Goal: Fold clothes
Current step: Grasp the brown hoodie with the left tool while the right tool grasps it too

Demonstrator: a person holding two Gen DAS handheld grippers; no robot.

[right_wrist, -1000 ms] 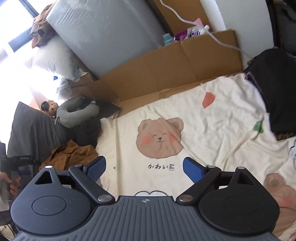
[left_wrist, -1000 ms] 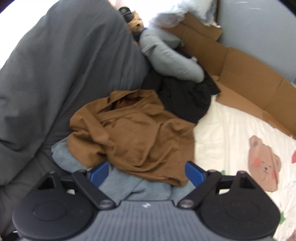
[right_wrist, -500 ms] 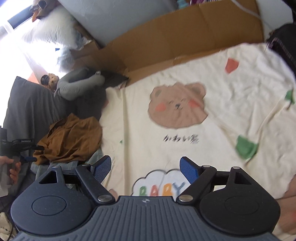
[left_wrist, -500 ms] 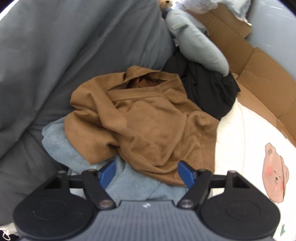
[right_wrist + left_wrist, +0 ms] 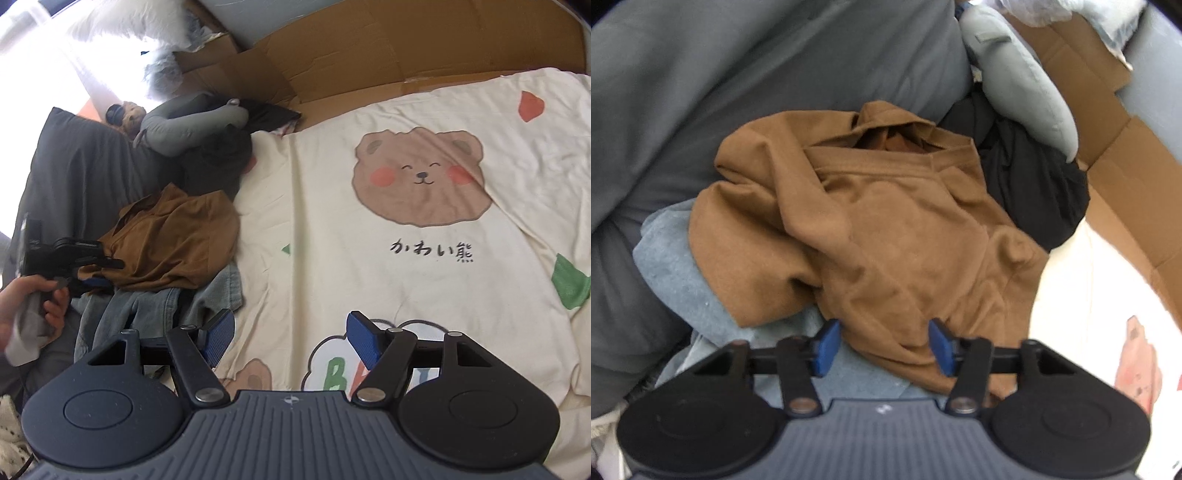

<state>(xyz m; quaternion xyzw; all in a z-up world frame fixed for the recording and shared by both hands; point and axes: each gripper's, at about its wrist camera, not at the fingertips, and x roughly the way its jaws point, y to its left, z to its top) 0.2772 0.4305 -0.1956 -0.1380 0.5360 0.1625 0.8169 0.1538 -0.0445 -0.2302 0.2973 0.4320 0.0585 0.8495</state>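
on the bear-print sheet (image 5: 369,206) you've got one brown garment (image 5: 886,236), one denim piece (image 5: 155,310); left gripper (image 5: 884,345) and right gripper (image 5: 291,338) fingers both apart.

Daylight is pouring through a window (image 5: 44,48) onto a bear-print bedsheet (image 5: 424,221), with flattened cardboard (image 5: 369,48) lining the grey wall (image 5: 1160,77).

1. Left gripper (image 5: 882,343): dark ribbed housing, two round black discs, black linkage arms on silver pivot screws, blue ribbed finger pads (image 5: 826,345).
2. Right gripper (image 5: 290,336): identical build, small emblem on housing, blue pads (image 5: 364,341).
3. Hand (image 5: 22,314): wraps a pale grey handle.
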